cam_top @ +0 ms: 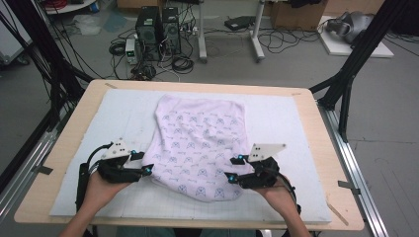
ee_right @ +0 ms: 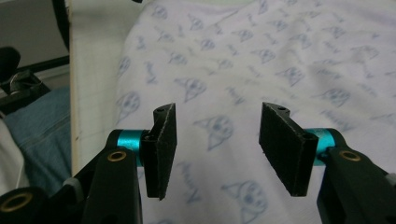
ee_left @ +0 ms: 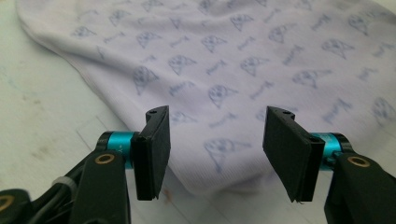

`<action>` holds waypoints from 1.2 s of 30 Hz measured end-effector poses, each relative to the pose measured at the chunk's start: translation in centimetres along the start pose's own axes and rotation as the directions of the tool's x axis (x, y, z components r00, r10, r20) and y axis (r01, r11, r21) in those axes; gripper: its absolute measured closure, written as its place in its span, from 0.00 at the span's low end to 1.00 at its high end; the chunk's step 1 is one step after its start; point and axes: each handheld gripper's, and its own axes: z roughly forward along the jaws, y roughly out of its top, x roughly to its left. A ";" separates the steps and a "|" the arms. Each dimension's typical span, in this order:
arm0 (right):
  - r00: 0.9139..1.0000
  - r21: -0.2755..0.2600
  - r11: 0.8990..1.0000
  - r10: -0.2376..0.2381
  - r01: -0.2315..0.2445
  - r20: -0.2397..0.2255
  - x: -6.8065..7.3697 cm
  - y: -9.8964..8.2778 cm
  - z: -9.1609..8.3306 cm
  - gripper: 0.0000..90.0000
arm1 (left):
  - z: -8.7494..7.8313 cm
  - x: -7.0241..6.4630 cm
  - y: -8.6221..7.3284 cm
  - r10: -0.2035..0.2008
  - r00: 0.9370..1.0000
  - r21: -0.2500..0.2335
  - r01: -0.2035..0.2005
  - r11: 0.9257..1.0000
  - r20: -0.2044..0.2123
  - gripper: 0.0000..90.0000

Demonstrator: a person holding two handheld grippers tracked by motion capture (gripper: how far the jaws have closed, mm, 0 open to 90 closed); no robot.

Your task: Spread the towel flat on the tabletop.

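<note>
The wooden table (cam_top: 316, 123) carries a white gridded mat (cam_top: 291, 123), matte and flat. On the mat's middle lies the garment (cam_top: 197, 143), a pale lilac ribbed knit printed with small blue motifs, its long axis running from the far edge toward the person, wider and rounded at the near end, lightly wrinkled. The left gripper (cam_top: 143, 163) sits at the cloth's near left edge, the right gripper (cam_top: 232, 168) at its near right edge. Both pairs of black flat-padded jaws stand apart with only cloth beneath them, nothing pinched between the pads (ee_left: 154, 144).
</note>
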 end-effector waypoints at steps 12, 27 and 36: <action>0.998 0.115 0.991 -0.065 0.068 -0.028 2.2 -2.8 2.2 0.60 | 3.1 -1.0 -1.4 0.079 0.997 0.118 -0.080 0.990 0.014 0.74; 0.991 0.058 0.997 -0.062 0.055 0.122 -3.8 3.8 1.1 0.88 | 3.9 3.0 4.5 -0.005 0.995 0.028 0.008 1.000 -0.101 0.91; 0.980 0.127 0.977 0.156 -0.172 0.127 -10.2 1.0 5.8 0.89 | 9.3 5.6 4.0 -0.070 0.990 0.141 0.087 0.986 -0.122 0.89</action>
